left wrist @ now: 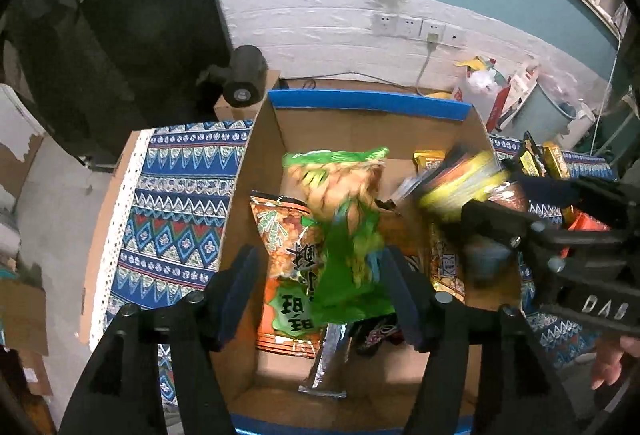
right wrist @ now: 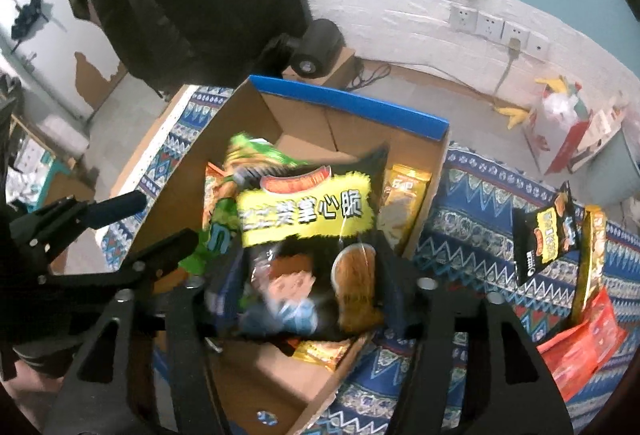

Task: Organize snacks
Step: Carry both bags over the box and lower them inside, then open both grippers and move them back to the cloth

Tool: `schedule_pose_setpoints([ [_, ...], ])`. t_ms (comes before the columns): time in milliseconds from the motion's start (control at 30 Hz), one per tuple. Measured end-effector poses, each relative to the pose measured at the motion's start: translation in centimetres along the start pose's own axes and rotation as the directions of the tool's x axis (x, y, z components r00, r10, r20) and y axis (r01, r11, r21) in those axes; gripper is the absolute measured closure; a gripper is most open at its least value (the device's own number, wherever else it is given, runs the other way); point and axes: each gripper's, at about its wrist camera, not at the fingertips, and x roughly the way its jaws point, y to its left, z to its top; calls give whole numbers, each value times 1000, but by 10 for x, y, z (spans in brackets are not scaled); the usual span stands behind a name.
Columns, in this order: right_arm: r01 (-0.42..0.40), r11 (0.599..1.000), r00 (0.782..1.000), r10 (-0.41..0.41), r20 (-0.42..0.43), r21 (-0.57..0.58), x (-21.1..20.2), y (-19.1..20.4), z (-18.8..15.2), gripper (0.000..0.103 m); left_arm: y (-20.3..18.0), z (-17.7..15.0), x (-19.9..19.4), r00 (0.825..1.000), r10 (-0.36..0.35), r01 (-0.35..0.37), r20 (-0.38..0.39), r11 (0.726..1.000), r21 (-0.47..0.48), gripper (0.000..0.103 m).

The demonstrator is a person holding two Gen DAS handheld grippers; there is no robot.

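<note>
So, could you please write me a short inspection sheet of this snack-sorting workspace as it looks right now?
Surface: patterned blue tablecloth over the table, partly covered.
Job's things: cardboard box with blue rim, holding several packets; green snack bag and black-and-yellow snack bag blurred above it; three more packets lie on the cloth outside.
Clutter: none seen on the table.
Grippers: left tool open, green bag between its fingers, not pressed; right tool open around the black bag.
Cables: a plug and cord at the wall sockets.
Surroundings: black device on a small box; bags and a bin by the wall.
</note>
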Motion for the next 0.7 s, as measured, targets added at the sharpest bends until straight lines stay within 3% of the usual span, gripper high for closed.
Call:
schedule_pose_setpoints([
  [200,40,999,999,-41,32,23,-18,-14,-1,29,-13,1,-2,1000,-25,25,2,1000,19,35],
  [700,175,973,984,-175,-9,150,-51,-90,-44,26,-92,-4,-8,990,-141,141,-8,983,115,26],
])
